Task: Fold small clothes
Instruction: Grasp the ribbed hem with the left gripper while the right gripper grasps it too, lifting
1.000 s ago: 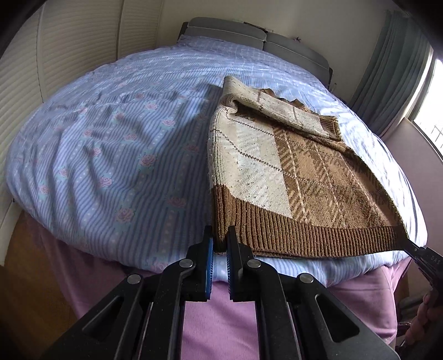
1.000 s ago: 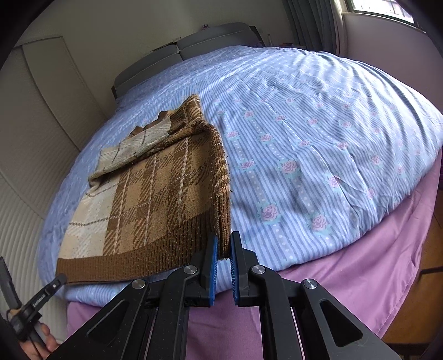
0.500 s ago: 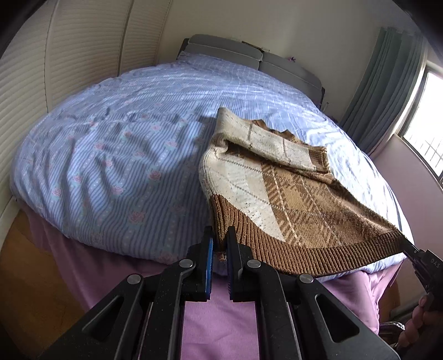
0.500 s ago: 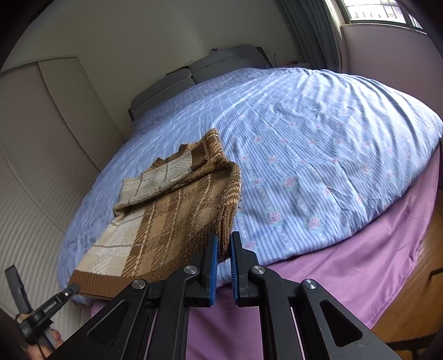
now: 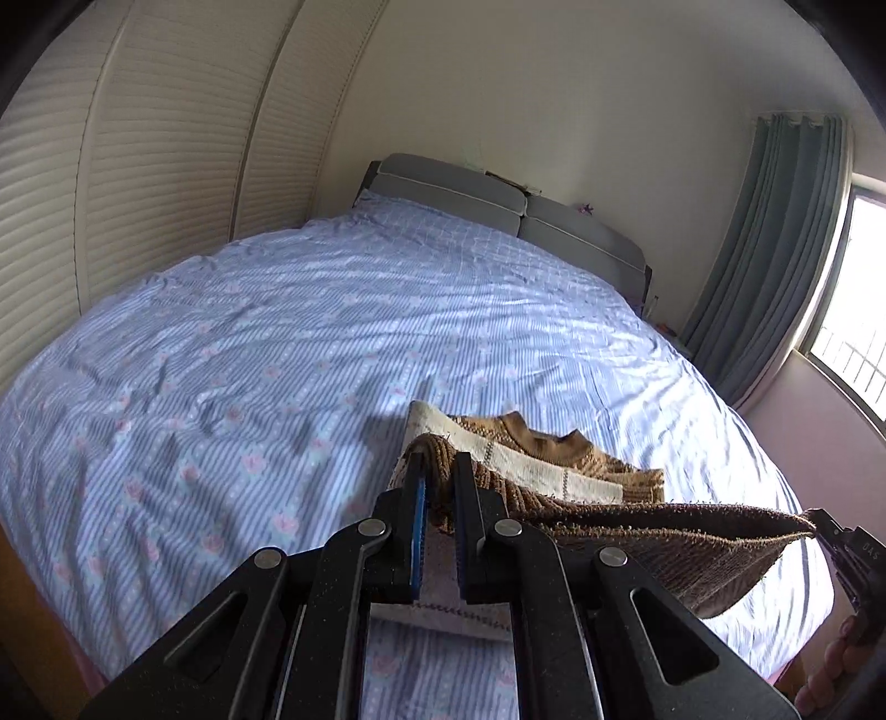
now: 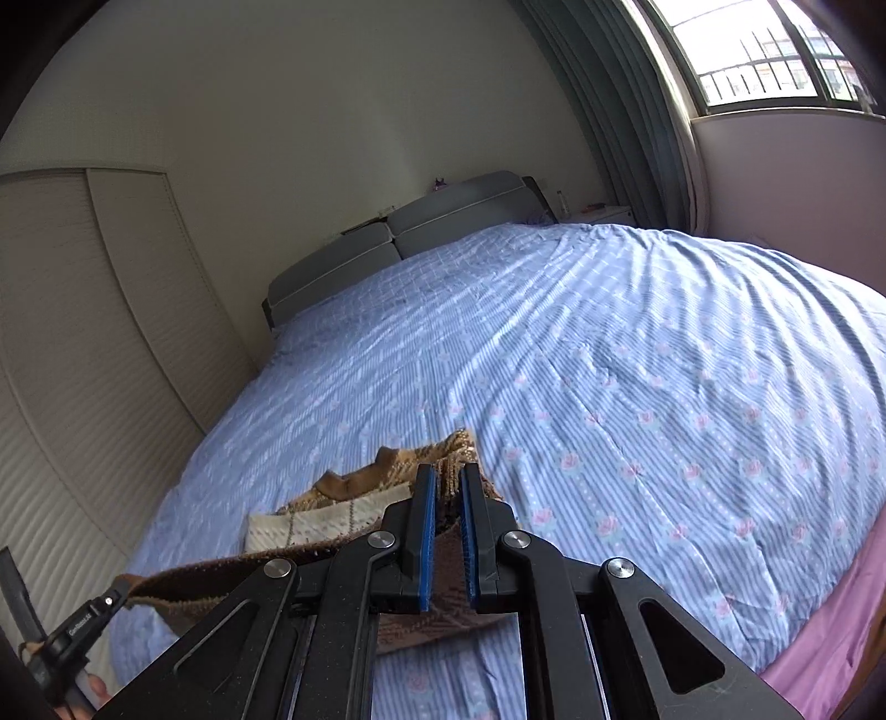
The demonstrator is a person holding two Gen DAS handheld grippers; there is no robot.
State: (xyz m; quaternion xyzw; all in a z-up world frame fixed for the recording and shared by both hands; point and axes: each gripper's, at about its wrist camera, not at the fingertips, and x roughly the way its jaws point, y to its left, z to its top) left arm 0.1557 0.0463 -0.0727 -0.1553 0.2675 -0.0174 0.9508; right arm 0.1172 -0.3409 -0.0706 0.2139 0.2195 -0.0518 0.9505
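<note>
A brown and cream plaid knit sweater point(image 5: 559, 476) lies near the foot of the bed, its ribbed hem point(image 5: 692, 531) lifted off the cover and stretched taut between both grippers. My left gripper point(image 5: 438, 471) is shut on the hem's left corner. My right gripper point(image 6: 446, 487) is shut on the hem's right corner; it also shows at the right edge of the left wrist view, right gripper point(image 5: 847, 548). In the right wrist view the sweater point(image 6: 332, 509) still rests on the cover by its collar end, and the left gripper point(image 6: 91, 615) shows at the lower left.
The bed has a blue striped floral cover point(image 5: 277, 343) over a pink sheet point(image 6: 825, 664), with a grey headboard point(image 5: 498, 205) at the far end. Slatted wardrobe doors point(image 5: 138, 166) run along the left, curtains point(image 5: 775, 249) and a window point(image 6: 764, 50) on the right.
Both grippers rose and moved forward over the bed, lifting the hem off the cover. The sweater's lower half now hangs raised between them; the cameras tilted up towards the headboard.
</note>
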